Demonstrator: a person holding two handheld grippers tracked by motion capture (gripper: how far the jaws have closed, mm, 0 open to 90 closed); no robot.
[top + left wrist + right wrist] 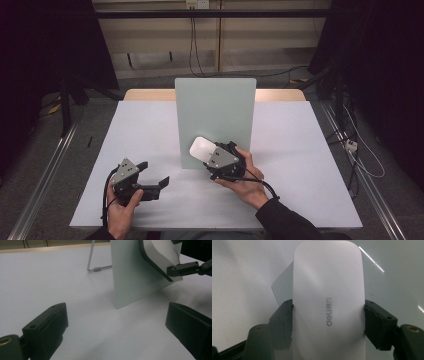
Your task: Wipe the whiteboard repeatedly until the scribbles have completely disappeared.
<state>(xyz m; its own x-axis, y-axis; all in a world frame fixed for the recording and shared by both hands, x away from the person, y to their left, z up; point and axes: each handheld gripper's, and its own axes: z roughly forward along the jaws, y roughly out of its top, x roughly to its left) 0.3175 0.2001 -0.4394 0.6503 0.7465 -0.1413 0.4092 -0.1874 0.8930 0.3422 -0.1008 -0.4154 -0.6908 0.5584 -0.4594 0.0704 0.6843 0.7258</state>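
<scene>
A pale green board stands upright in the middle of the white table. My right gripper is shut on a white eraser with a dark underside and holds it against the board's lower front face. In the right gripper view the eraser, marked "deli", sits between both jaws of the right gripper, with the board behind it. My left gripper rests open near the table's front left. Seen from the left gripper, the board and eraser lie ahead.
A thin wire stand props the board from behind. A wooden strip runs along the table's far edge. Cables lie on the floor to the right, and a metal rail runs along the left.
</scene>
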